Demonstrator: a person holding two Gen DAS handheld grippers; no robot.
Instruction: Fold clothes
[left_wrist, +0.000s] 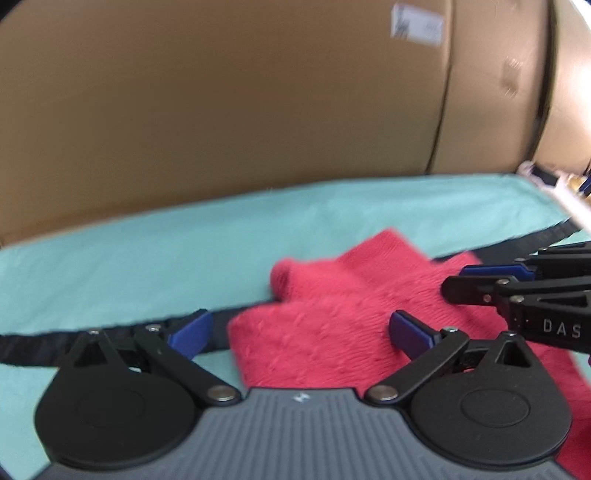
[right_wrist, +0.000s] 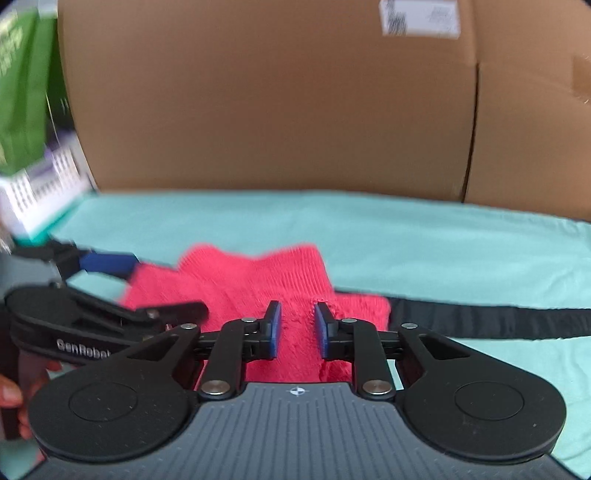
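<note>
red knit garment (left_wrist: 332, 314) soft, light, limp; take at hem corners | left gripper (left_wrist: 299, 328) wide open | right gripper (right_wrist: 297, 328) narrowly parted, empty

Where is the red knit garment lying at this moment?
The red knit garment lies on the teal cloth, over a dark strap, in front of the cardboard box. In both wrist views it sits just ahead of the fingers.

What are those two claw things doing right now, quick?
Left gripper: fingers wide open, holding nothing, above the red knit garment.
Right gripper: fingers partly open, nothing pinched, over the same garment.
</note>
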